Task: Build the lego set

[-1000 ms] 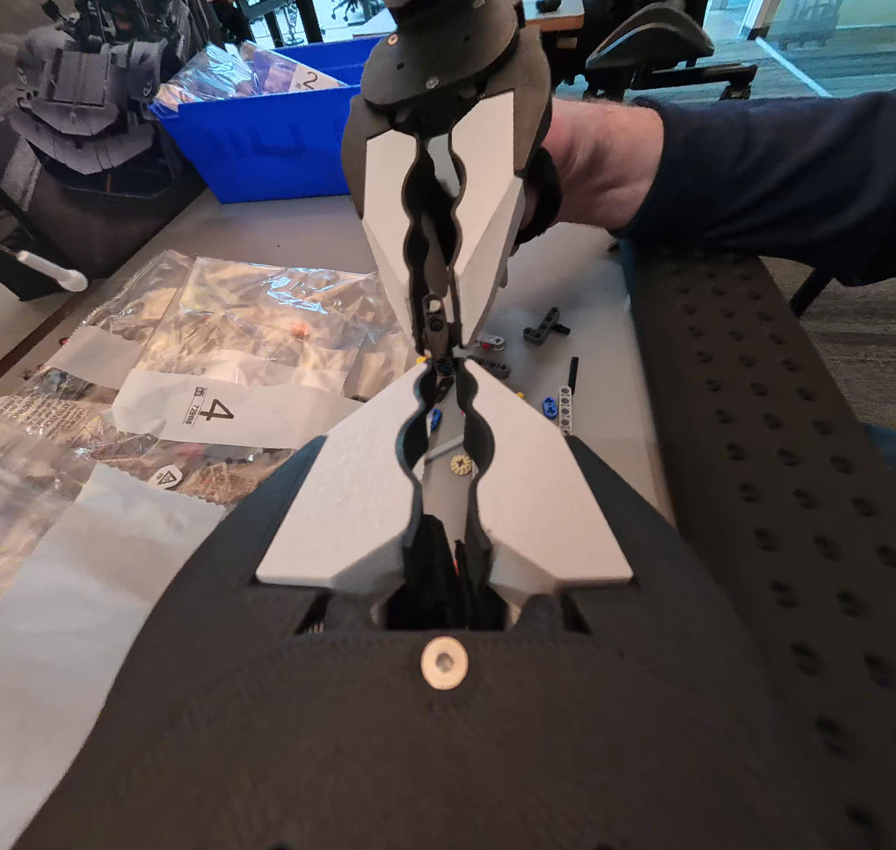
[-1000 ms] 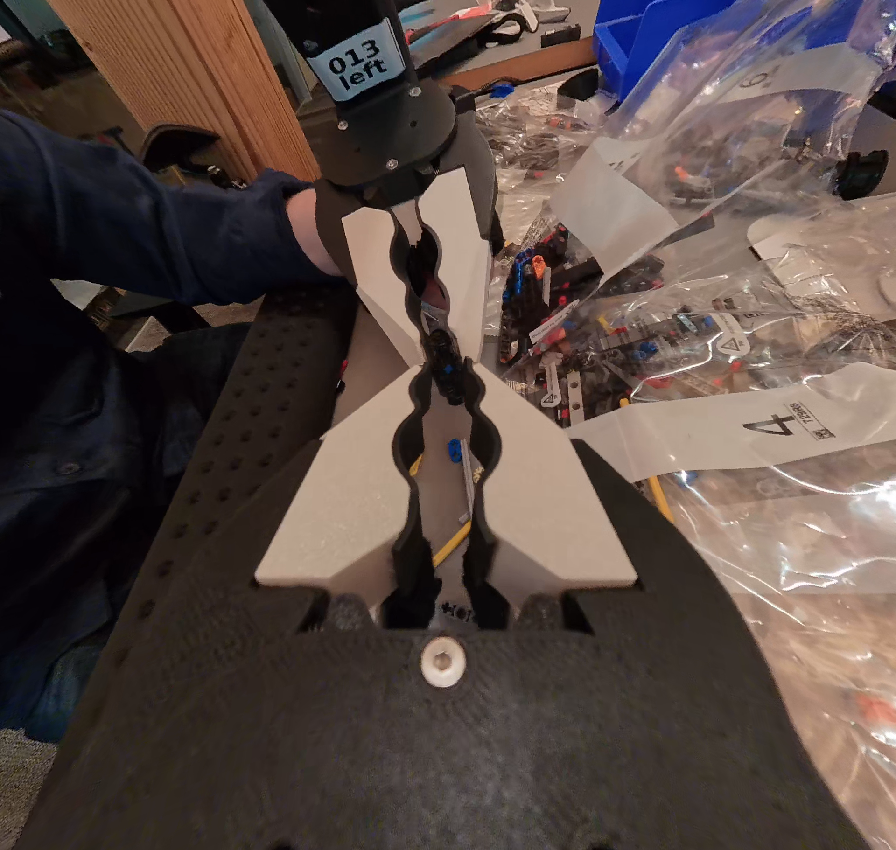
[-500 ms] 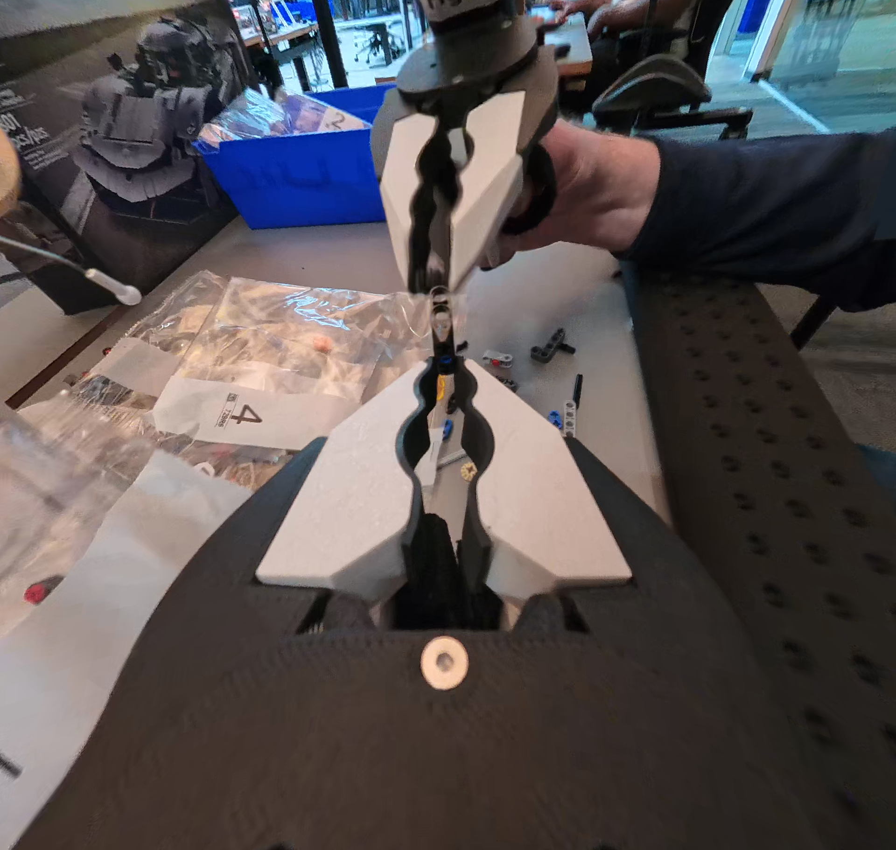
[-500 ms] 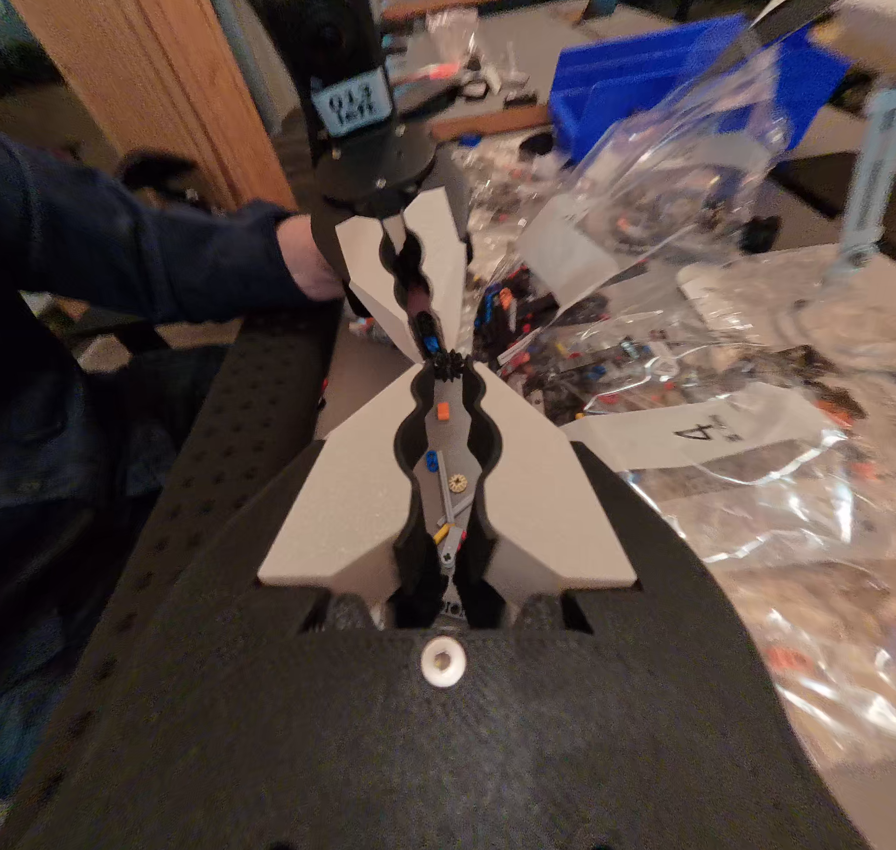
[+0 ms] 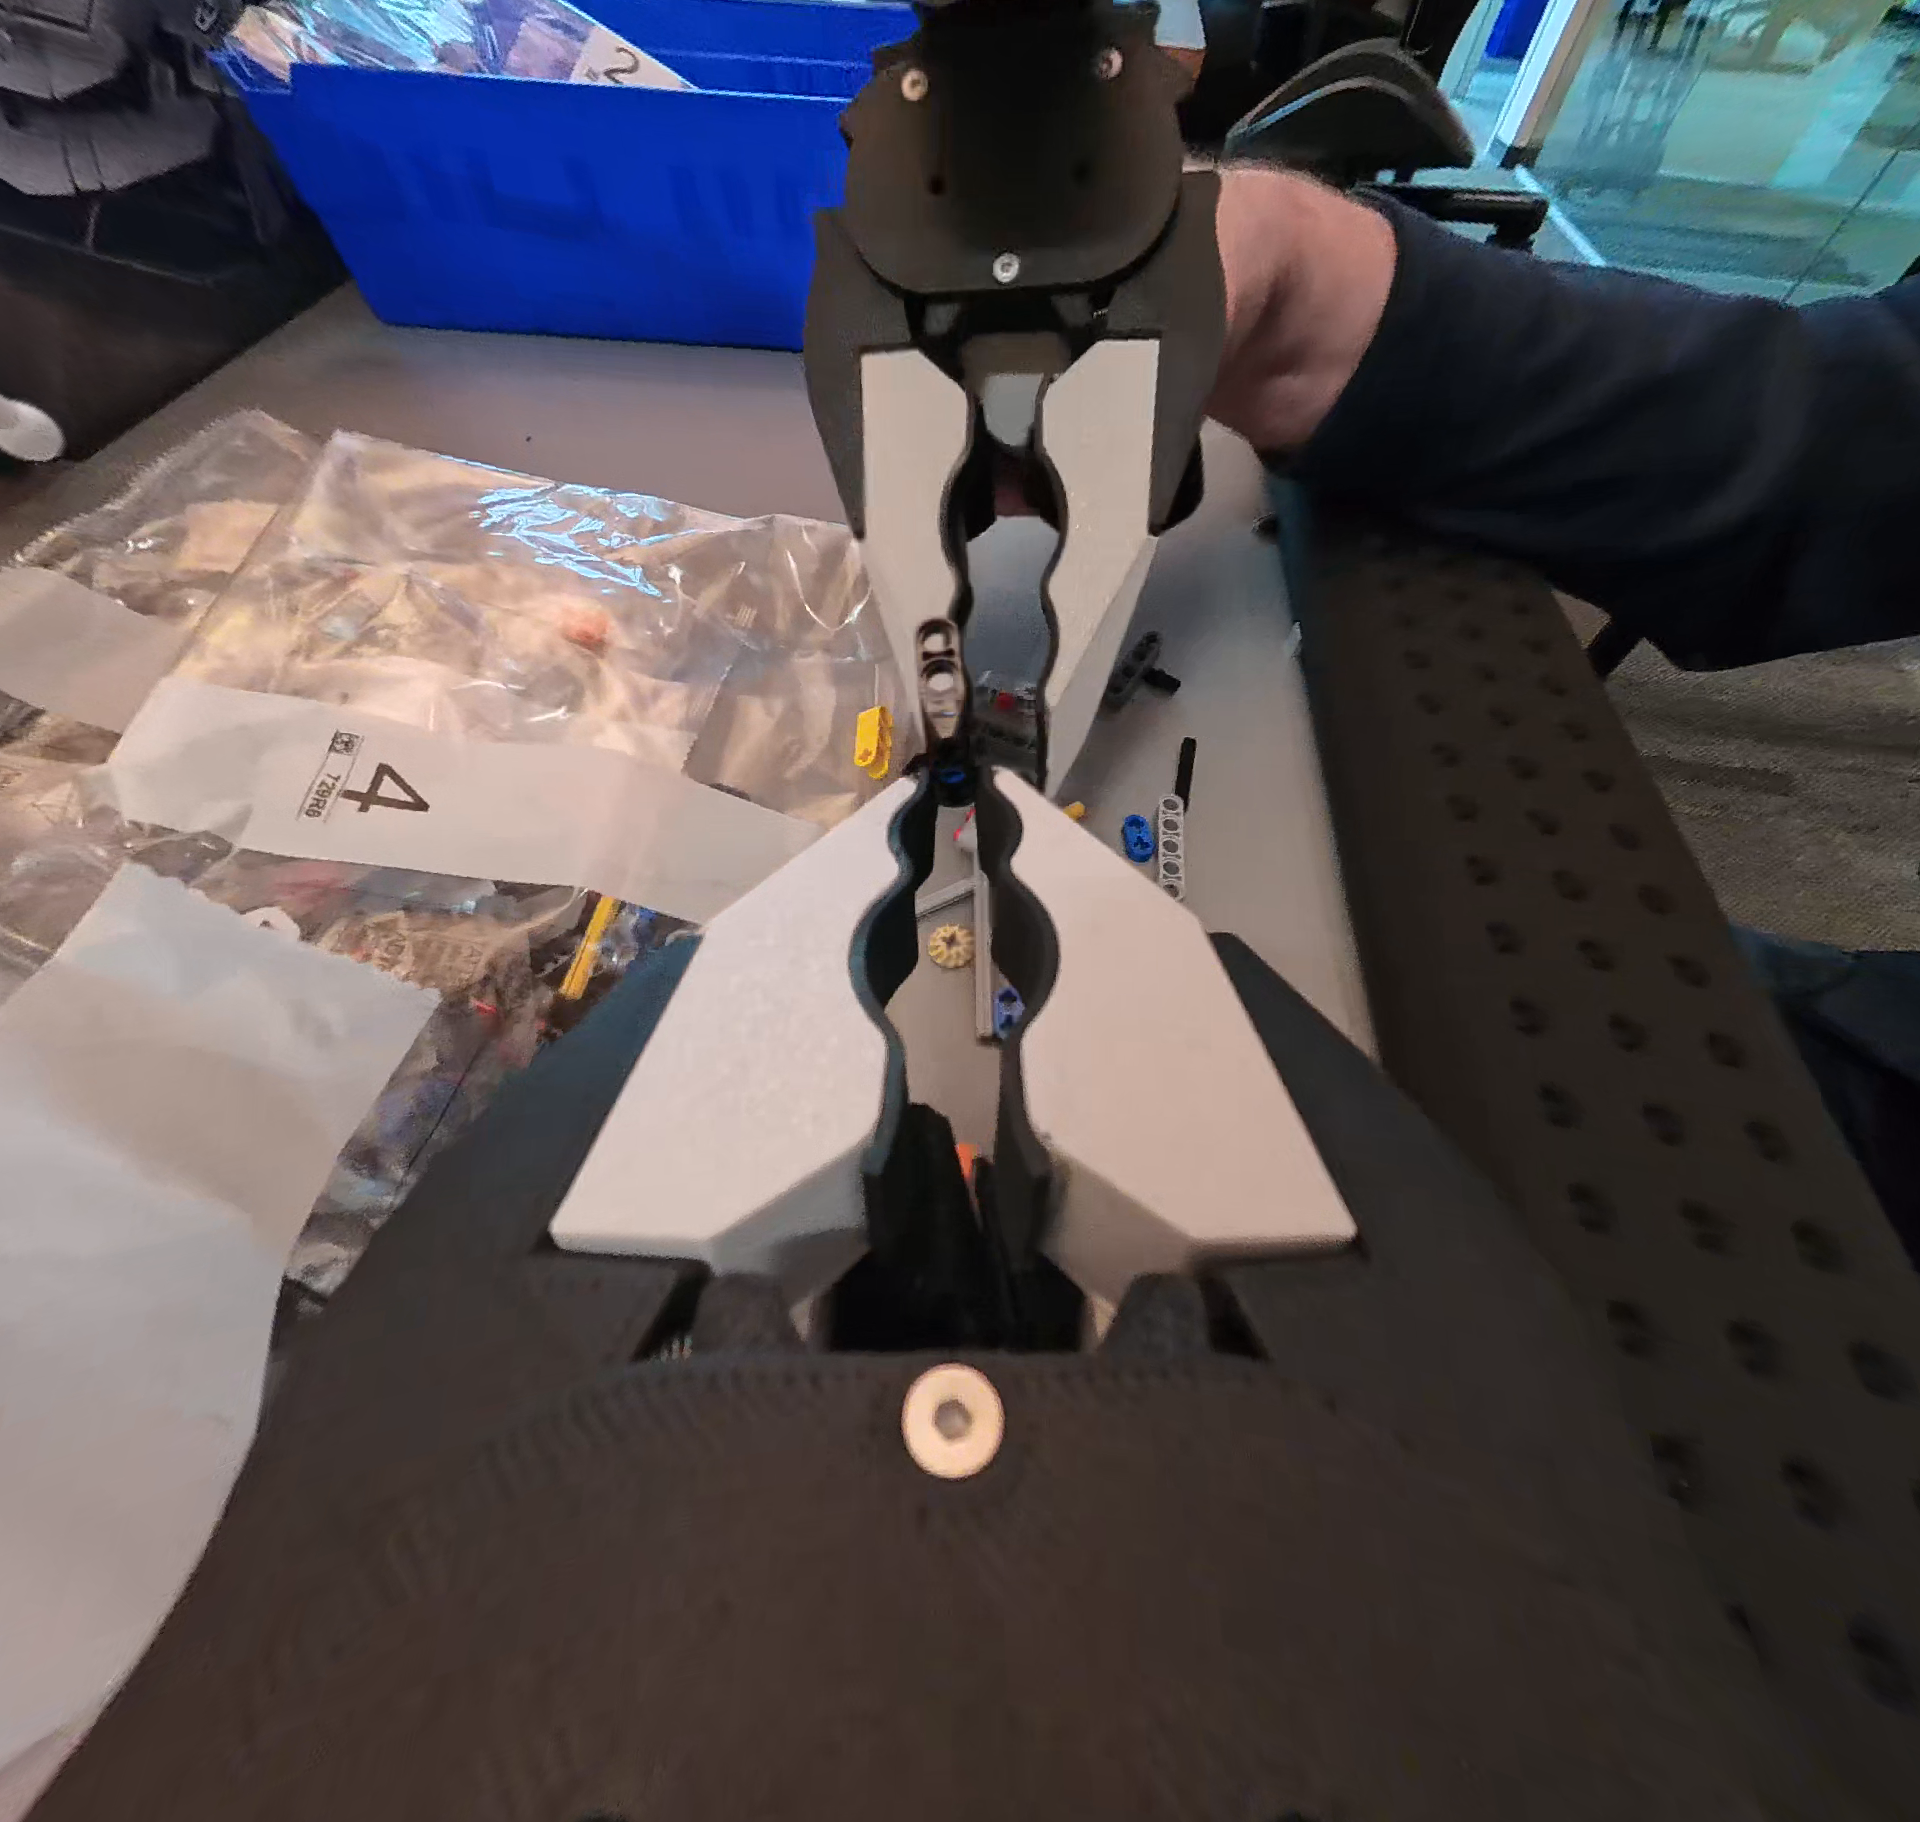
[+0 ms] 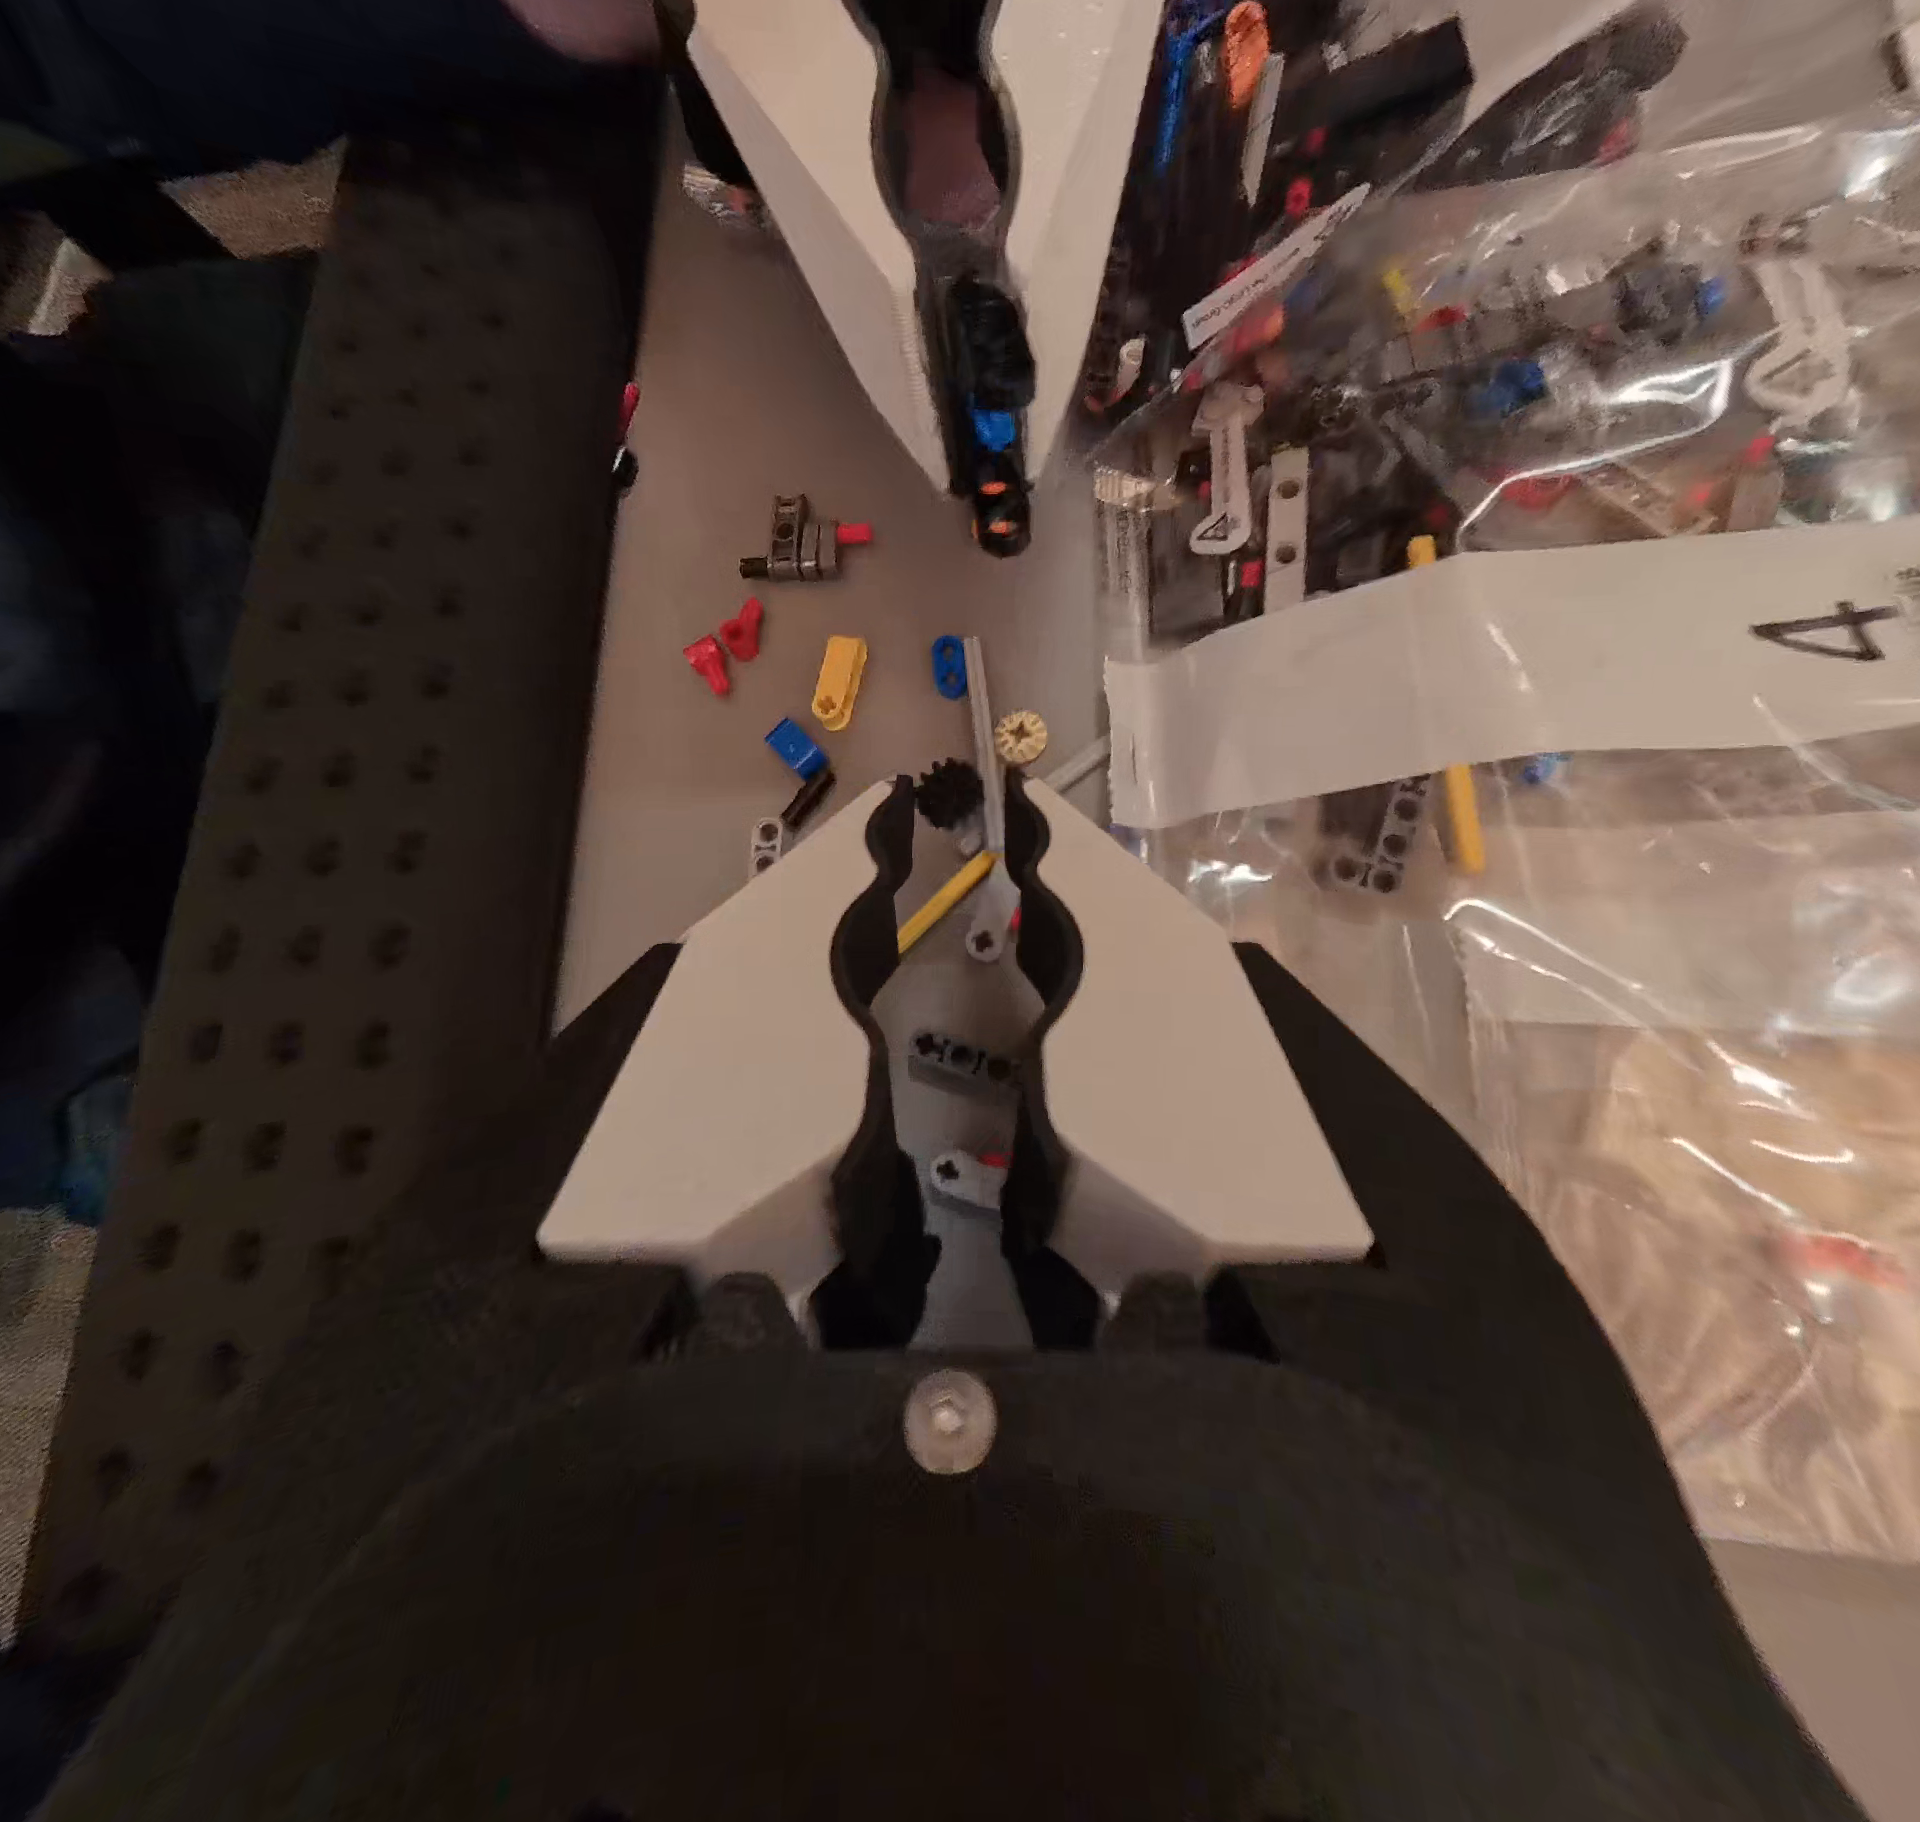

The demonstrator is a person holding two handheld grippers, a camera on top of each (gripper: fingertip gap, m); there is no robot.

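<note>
The left gripper (image 5: 951, 785) is pinching a small black beam (image 5: 940, 676) with a blue pin at its lower end; the beam is standing up out of the closed fingertips. In the right wrist view the same gripper (image 6: 987, 505) is pointing down at the table (image 6: 707, 422), with the black-and-blue assembly (image 6: 992, 422) sticking out of its tips.

The right gripper (image 6: 961, 796) is hanging with its jaws slightly apart and nothing between them. A black gear (image 6: 948, 793) is lying on the table just under its tips. From the left wrist view this gripper (image 5: 997, 733) is hanging just behind the beam, one finger (image 5: 914, 525) close beside it; whether they are touching is unclear.

Loose parts are lying on the table between the two grippers: two red pieces (image 6: 724, 645), a yellow connector (image 6: 837, 679), a blue block (image 6: 795, 744), a grey axle (image 6: 982, 733), a tan gear (image 6: 1018, 736) and a grey-and-red assembly (image 6: 805, 551).

Clear bags (image 5: 436, 629) of parts are covering the table on one side, and a blue bin (image 5: 561, 203) is standing beyond them. A black perforated board (image 5: 1558, 941) is running along the other edge. A hand (image 5: 1288, 307) in a dark sleeve (image 5: 1621, 453) is holding the right gripper.
</note>
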